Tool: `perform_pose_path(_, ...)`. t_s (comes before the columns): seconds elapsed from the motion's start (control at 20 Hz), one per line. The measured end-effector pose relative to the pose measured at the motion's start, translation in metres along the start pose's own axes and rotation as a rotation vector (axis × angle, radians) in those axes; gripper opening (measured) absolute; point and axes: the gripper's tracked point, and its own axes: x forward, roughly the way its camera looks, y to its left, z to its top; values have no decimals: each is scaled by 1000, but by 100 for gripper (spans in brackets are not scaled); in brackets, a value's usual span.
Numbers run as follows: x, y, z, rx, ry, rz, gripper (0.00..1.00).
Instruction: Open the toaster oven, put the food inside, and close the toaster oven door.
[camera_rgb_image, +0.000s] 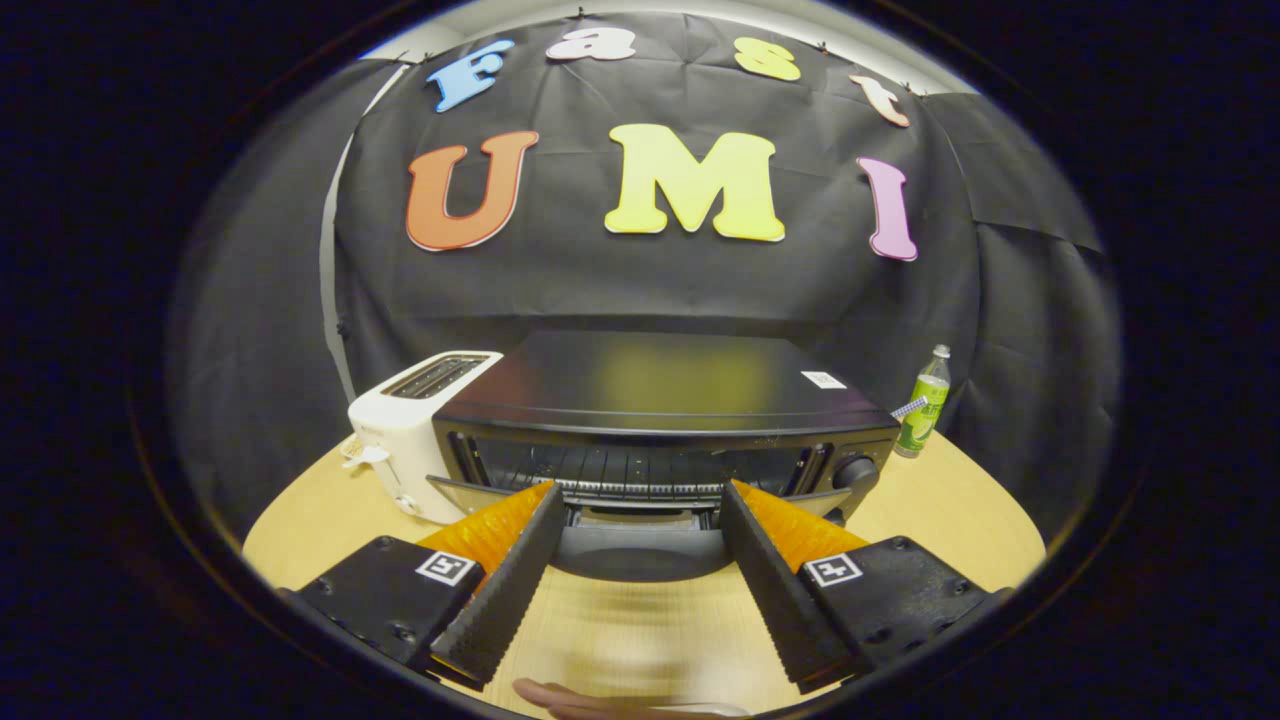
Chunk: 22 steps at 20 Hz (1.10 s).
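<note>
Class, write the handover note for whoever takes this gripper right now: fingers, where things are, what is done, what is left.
Gripper: open, holding nothing, fingers spread just in front of the toaster oven.
Oven door: folded down open between the fingertips; rack inside looks bare.
White toaster beside the oven, green bottle on the other side, both on the wooden table.
Done: door opened.
Left: put the food inside, close the door.

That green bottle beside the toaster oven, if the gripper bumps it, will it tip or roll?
The green bottle stands upright, tall and narrow, so a nudge near its cap would probably topple it. Being round, it would likely roll on the table. The open gripper is at the toaster oven, apart from it.
</note>
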Motion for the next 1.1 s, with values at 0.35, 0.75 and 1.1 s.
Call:
perform_pose_path(0.35, -24, 3, -42, -38, 78, -9, 100)
perform_pose_path(0.75, -38, 4, -102, -42, 189, -6, 100)
perform_pose_path(1.1, -33, 11, -148, -74, 286, 2, 100)
